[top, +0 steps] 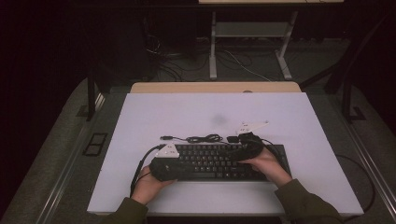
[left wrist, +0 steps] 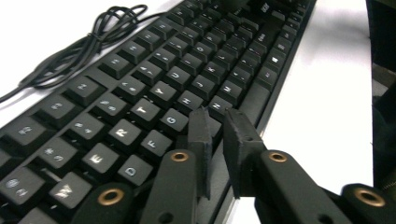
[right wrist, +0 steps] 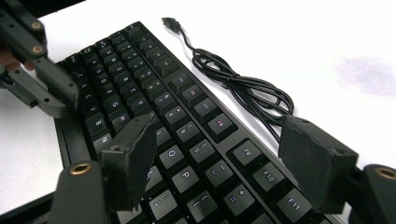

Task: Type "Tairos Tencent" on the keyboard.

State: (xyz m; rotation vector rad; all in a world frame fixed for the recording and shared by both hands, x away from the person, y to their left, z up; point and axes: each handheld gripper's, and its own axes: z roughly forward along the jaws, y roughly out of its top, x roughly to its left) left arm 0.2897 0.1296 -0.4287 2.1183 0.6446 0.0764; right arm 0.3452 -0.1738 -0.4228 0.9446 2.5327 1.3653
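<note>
A black keyboard (top: 210, 162) lies near the front of the white table (top: 187, 112), its bundled cable (top: 204, 138) resting just behind it. My left gripper (top: 173, 165) sits over the keyboard's left end. In the left gripper view it (left wrist: 217, 125) hovers low above the keys (left wrist: 154, 70) near the bottom letter row, jaws almost together with nothing between them. My right gripper (top: 238, 150) hangs over the keyboard's right half. In the right gripper view it (right wrist: 219, 135) stands wide open, its jaws straddling the upper key rows (right wrist: 187, 121).
The cable's coil (right wrist: 243, 88) and its USB plug (right wrist: 170, 22) lie loose on the white surface behind the keyboard. A wooden strip (top: 215, 87) edges the table's far side. Beyond it stands a white desk frame (top: 247, 46) with cords on the floor.
</note>
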